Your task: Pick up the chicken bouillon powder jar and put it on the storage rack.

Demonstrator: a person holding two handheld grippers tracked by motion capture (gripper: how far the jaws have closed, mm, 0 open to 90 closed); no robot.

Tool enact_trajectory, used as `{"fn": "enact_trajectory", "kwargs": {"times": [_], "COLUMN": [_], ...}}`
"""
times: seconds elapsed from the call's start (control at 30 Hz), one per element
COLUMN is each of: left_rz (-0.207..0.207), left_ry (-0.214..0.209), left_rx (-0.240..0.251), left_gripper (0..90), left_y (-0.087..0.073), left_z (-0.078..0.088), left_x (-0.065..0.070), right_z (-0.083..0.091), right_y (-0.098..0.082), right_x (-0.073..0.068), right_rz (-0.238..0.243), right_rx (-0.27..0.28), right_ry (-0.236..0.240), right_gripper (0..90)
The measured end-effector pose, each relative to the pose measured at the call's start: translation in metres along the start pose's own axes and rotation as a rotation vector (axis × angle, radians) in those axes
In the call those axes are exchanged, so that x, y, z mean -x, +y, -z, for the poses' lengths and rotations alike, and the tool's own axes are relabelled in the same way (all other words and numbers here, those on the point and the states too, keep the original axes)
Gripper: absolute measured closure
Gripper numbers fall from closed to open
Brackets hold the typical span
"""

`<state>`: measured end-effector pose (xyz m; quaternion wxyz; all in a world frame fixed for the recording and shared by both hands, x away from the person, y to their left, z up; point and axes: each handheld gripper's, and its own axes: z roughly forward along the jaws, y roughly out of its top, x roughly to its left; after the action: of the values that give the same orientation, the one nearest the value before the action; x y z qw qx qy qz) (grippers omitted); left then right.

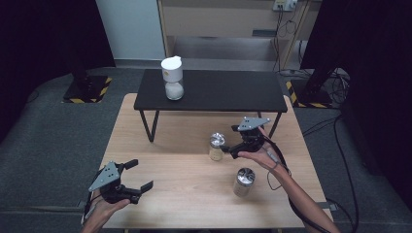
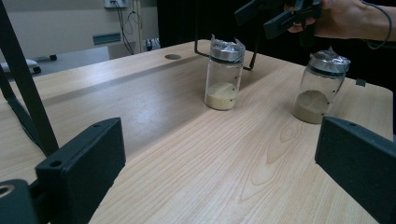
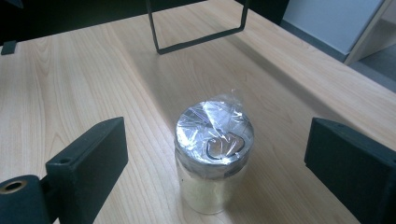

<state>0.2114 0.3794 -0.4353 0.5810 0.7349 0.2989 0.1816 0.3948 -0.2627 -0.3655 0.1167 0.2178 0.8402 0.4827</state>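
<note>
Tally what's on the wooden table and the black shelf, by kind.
Glass jars with foil-wrapped lids: 2, the far jar beside the right gripper, the near jar.
White-topped container on the black shelf: 1.
Total: 3.

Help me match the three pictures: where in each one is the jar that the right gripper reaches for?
High view: jar right of centre, beside the right gripper.
Left gripper view: left of the two jars, upper middle.
Right gripper view: centre bottom.
Shared landmark: black shelf leg.
</note>
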Motion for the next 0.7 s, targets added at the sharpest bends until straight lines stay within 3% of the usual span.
{"fn": "enact_trajectory", "kwargs": {"times": [0.3, 0.37, 0.7], "left_rz": [0.000, 0.000, -0.001], "left_ry": [0.004, 0.005, 0.008], "left_rx": [0.001, -0.001, -0.002], "left_gripper": [0.5, 0.5, 0.6], "left_y": [0.000, 0.000, 0.000], "left_z": [0.000, 0.000, 0.000], "left_x": [0.000, 0.000, 0.000], "right_z": [-0.015, -0.018, -0.037], "right_y": [-0.001, -0.004, -0.001], "right_x": [0.013, 0.018, 0.028], "right_rz": [-0.008, -0.024, -0.003], "right_rx": [-0.021, -0.014, -0.044], "right_ry": [0.021, 0.044, 0.086], "right_gripper": [8.7, 9.7, 13.6]}}
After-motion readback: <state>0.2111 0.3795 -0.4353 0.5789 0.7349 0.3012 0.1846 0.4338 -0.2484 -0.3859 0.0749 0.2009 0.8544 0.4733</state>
